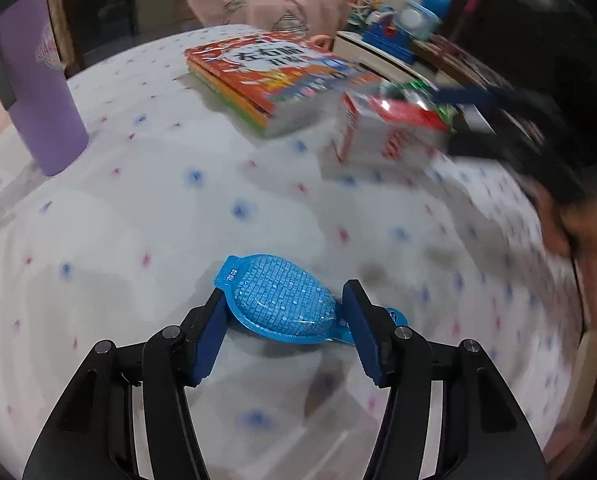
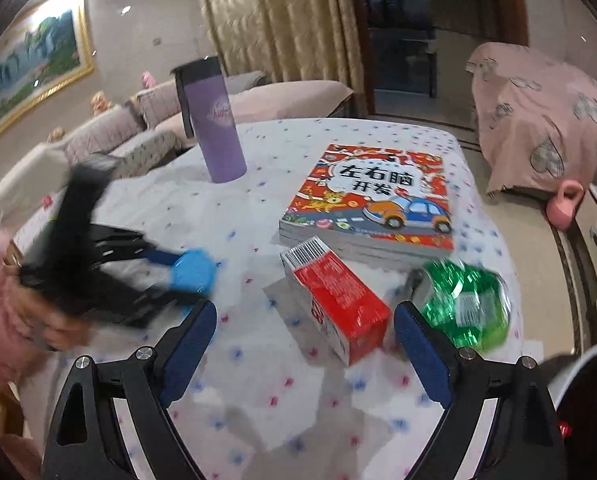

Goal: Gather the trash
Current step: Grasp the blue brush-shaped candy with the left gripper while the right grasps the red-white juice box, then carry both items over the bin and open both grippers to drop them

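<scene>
With the left claw (image 1: 284, 314) straddling the blue blister pack (image 1: 276, 302), the grasp turns on the pack's long axis, which I read as running roughly across the gap from finger to finger. The jaws stand spread, pads at the pack's two ends; contact I cannot confirm. The pack lies flat on the bench (image 1: 138, 216) near my edge, well apart from the book (image 1: 274, 76). My right claw (image 2: 304, 342) is also spread and holds nothing; the red carton (image 2: 334, 300) lies ahead between its fingers, long axis running obliquely away, with the green wrapper (image 2: 464, 306) just beyond the right finger. Judgement: left is nearer closing.
</scene>
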Action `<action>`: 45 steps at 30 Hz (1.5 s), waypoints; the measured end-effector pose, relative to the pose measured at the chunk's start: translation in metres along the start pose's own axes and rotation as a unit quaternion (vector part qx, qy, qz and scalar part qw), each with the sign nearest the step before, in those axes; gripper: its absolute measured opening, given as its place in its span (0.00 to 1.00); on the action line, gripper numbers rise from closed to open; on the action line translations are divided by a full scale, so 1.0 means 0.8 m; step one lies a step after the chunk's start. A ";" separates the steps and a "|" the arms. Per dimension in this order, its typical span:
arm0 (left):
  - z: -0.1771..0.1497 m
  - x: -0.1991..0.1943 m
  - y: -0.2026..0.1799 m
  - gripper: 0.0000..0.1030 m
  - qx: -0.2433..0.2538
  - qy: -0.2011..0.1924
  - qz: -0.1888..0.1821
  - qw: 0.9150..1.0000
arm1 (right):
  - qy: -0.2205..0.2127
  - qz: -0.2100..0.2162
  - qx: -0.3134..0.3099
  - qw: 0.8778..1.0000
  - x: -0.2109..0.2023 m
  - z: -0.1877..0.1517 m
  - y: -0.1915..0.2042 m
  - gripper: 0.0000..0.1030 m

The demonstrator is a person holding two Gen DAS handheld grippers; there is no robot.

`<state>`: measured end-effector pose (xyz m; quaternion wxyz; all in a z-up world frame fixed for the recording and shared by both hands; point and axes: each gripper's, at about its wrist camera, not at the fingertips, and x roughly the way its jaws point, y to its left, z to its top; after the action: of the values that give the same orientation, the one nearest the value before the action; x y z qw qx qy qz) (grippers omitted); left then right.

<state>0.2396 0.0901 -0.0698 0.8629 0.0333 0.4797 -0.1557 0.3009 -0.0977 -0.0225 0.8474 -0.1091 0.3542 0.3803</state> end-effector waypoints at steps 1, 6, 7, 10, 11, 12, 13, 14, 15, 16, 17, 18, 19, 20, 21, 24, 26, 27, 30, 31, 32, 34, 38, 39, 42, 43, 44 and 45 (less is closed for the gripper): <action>-0.006 -0.004 0.000 0.55 -0.004 -0.001 0.002 1.000 | 0.004 -0.002 -0.007 1.000 0.005 0.004 0.002 0.88; -0.026 -0.025 0.013 0.55 -0.109 -0.021 0.009 0.994 | 0.047 -0.031 -0.040 0.998 0.046 0.018 0.004 0.85; -0.030 -0.028 0.016 0.55 -0.131 -0.024 0.011 0.991 | 0.056 -0.034 -0.039 0.997 0.051 0.018 0.002 0.78; -0.036 -0.031 0.017 0.58 -0.184 -0.027 0.022 0.982 | 0.083 -0.059 -0.034 0.994 0.062 0.014 0.000 0.52; -0.039 -0.031 0.016 0.59 -0.196 -0.026 0.023 0.980 | 0.083 -0.063 -0.027 0.994 0.059 0.012 0.001 0.43; -0.039 -0.031 0.013 0.59 -0.201 -0.028 0.027 0.979 | 0.081 -0.057 -0.015 0.995 0.054 0.010 0.000 0.36; -0.037 -0.029 0.009 0.59 -0.200 -0.029 0.034 0.979 | 0.078 -0.050 0.001 0.996 0.047 0.008 -0.001 0.30; -0.032 -0.024 0.005 0.58 -0.196 -0.029 0.037 0.980 | 0.075 -0.047 0.022 0.996 0.036 0.004 -0.002 0.29; -0.025 -0.018 0.001 0.58 -0.190 -0.028 0.040 0.981 | 0.072 -0.046 0.033 0.996 0.029 0.001 -0.003 0.29; -0.019 -0.014 -0.005 0.55 -0.181 -0.032 0.045 0.982 | 0.070 -0.044 0.047 0.995 0.018 -0.005 -0.003 0.29; -0.017 -0.011 -0.009 0.45 -0.176 -0.031 0.041 0.983 | 0.069 -0.041 0.058 0.995 0.012 -0.009 -0.004 0.29; -0.012 -0.008 -0.014 0.45 -0.169 -0.030 0.034 0.985 | 0.068 -0.034 0.078 0.994 0.000 -0.016 -0.005 0.29; -0.004 -0.003 -0.023 0.45 -0.156 -0.031 0.018 0.987 | 0.066 -0.029 0.100 0.992 -0.012 -0.024 -0.008 0.29; 0.000 0.000 -0.029 0.45 -0.145 -0.032 0.007 0.989 | 0.063 -0.028 0.113 0.991 -0.021 -0.029 -0.010 0.29; 0.006 0.005 -0.040 0.45 -0.130 -0.031 -0.005 0.991 | 0.059 -0.028 0.132 0.989 -0.037 -0.040 -0.013 0.29; 0.019 0.018 -0.073 0.45 -0.086 -0.029 0.020 0.996 | 0.062 -0.035 0.163 0.984 -0.061 -0.057 -0.019 0.29; 0.023 0.020 -0.084 0.46 -0.085 -0.028 0.019 0.996 | 0.069 -0.055 0.167 0.982 -0.060 -0.063 -0.024 0.29; 0.022 0.020 -0.084 0.47 -0.092 -0.027 0.017 0.995 | 0.075 -0.060 0.174 0.980 -0.058 -0.069 -0.028 0.29; 0.018 0.017 -0.079 0.45 -0.119 -0.033 0.009 0.992 | 0.085 -0.058 0.190 0.976 -0.048 -0.086 -0.037 0.30; 0.016 0.015 -0.078 0.45 -0.128 -0.037 0.008 0.991 | 0.081 -0.057 0.193 0.976 -0.047 -0.091 -0.037 0.31; 0.014 0.014 -0.079 0.43 -0.131 -0.039 0.007 0.991 | 0.079 -0.057 0.194 0.976 -0.046 -0.094 -0.036 0.33; 0.013 0.010 -0.083 0.41 -0.134 -0.043 -0.002 0.990 | 0.075 -0.061 0.191 0.977 -0.044 -0.102 -0.031 0.33; 0.014 0.003 -0.096 0.16 -0.137 -0.051 -0.028 0.989 | 0.052 -0.050 0.210 0.975 -0.064 -0.116 -0.030 0.29; 0.012 -0.001 -0.101 0.15 -0.136 -0.056 -0.031 0.989 | 0.042 -0.050 0.215 0.974 -0.074 -0.119 -0.031 0.29; 0.013 -0.011 -0.122 0.15 -0.123 -0.065 -0.042 0.989 | 0.009 -0.047 0.235 0.971 -0.103 -0.128 -0.033 0.29; 0.014 -0.014 -0.129 0.15 -0.118 -0.066 -0.044 0.990 | 0.000 -0.046 0.240 0.970 -0.113 -0.131 -0.033 0.29; 0.016 -0.015 -0.136 0.15 -0.113 -0.067 -0.047 0.990 | -0.007 -0.045 0.243 0.969 -0.119 -0.132 -0.034 0.29; 0.018 -0.017 -0.143 0.15 -0.108 -0.068 -0.051 0.991 | -0.015 -0.047 0.249 0.967 -0.131 -0.137 -0.035 0.29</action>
<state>0.2098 -0.0184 -0.0399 0.8831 -0.0948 0.4348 -0.1488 0.2164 -0.2259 -0.0327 0.8700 0.0944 0.4191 0.2421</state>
